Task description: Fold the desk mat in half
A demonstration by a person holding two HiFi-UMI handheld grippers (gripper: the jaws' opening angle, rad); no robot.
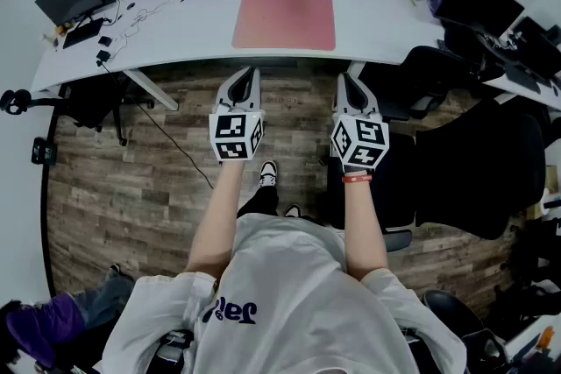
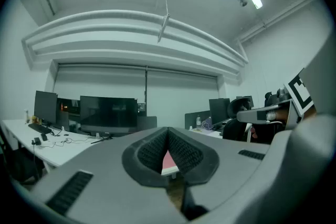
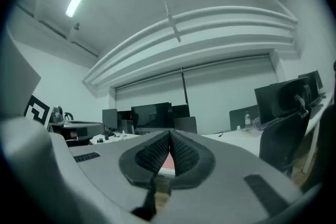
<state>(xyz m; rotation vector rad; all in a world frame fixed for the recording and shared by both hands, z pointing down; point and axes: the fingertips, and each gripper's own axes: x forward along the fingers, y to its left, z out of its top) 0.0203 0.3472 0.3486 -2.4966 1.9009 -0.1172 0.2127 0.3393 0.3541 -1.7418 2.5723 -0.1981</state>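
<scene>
On the white worktop, near its middle, the pink desk mat is seen lying flat and unfolded, with one long side set along the near edge. It is touched by neither tool. Short of that edge, over the wood-patterned floor, the left tool and the right tool are held side by side with a gap between them, both pointed toward the mat. A marker cube is carried at the back of each (left cube, right cube).

From the left gripper view, the left tool is shown with its ribbed pads brought together at the tips. Nothing is gripped between them, and only a sliver of the mat is glimpsed through the small opening below the tips. The same is shown in the right gripper view: the right tool is closed and empty, with a strip of the mat visible beyond the pads.

Loose cables are spread over the left end of the worktop, and a black office chair is placed to the right of the person.
</scene>
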